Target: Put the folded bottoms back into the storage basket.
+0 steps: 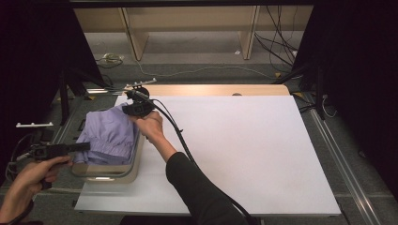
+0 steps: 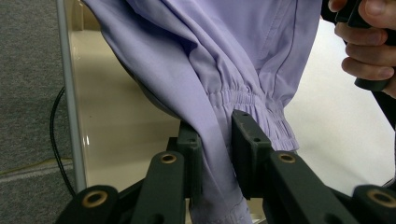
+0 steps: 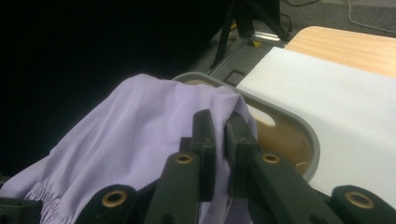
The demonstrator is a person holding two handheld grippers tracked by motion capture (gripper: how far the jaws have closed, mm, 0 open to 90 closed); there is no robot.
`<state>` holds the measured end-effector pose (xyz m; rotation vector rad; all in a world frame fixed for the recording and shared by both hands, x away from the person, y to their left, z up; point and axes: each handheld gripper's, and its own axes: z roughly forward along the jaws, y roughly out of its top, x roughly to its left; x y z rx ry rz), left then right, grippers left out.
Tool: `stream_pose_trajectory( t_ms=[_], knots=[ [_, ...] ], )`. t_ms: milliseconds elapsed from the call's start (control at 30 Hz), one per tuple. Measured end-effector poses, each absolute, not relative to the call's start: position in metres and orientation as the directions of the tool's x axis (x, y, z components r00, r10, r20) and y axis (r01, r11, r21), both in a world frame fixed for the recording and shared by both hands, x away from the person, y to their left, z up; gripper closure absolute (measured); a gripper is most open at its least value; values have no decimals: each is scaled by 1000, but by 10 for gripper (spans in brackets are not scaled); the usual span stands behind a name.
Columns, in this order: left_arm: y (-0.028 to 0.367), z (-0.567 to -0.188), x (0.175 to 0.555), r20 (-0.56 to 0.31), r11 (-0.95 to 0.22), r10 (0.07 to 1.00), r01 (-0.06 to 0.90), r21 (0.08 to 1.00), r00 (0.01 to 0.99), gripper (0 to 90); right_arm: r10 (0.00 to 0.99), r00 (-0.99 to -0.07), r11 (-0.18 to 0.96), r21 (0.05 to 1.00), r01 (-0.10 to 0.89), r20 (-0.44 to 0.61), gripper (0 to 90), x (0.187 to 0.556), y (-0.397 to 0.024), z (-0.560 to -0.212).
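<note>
A lilac garment (image 1: 109, 136) with an elastic gathered hem hangs over a grey-rimmed tub (image 1: 133, 166) at the table's left edge. My left gripper (image 1: 83, 146) holds the cloth at its near left side; in the left gripper view its jaws pinch the fabric (image 2: 219, 154) just below the gathered hem. My right gripper (image 1: 133, 108) grips the far right corner of the garment. In the right gripper view, its jaws are closed on a fold of the lilac cloth (image 3: 154, 121) above the tub's rim (image 3: 299, 123). The garment is stretched between the two grippers.
A large white sheet (image 1: 244, 145) covers the table, with bare wood (image 1: 220, 89) at the far edge. A black cable (image 1: 185, 145) trails along the right forearm. Dark curtains flank both sides, and cables lie on the floor beyond the table.
</note>
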<state>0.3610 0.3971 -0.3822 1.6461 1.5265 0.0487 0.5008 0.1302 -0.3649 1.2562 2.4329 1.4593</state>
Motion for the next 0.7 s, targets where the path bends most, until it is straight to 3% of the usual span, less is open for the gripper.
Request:
stream_pose_trajectory(
  t_ms=[367, 433, 467, 567, 633, 700],
  knots=[
    [397, -387, 363, -497, 125, 835, 799, 588, 235, 734, 656, -670, 240, 745, 622, 347, 837, 501, 131, -369],
    [397, -388, 364, -497, 137, 838, 794, 592, 226, 708, 652, -670, 242, 740, 628, 355, 764, 502, 131, -370],
    [397, -388, 364, -493, 150, 844, 791, 593, 209, 633, 646, -667, 238, 731, 639, 372, 667, 503, 131, -370],
    [397, -387, 366, -438, 153, 885, 794, 588, 154, 282, 643, -656, 220, 726, 652, 395, 523, 504, 129, -369],
    [398, -384, 365, -424, 161, 894, 780, 604, 144, 258, 645, -657, 212, 734, 645, 391, 414, 505, 127, -367],
    [398, -382, 364, -429, 164, 891, 775, 611, 150, 254, 642, -656, 208, 734, 646, 396, 399, 505, 125, -365]
  ],
)
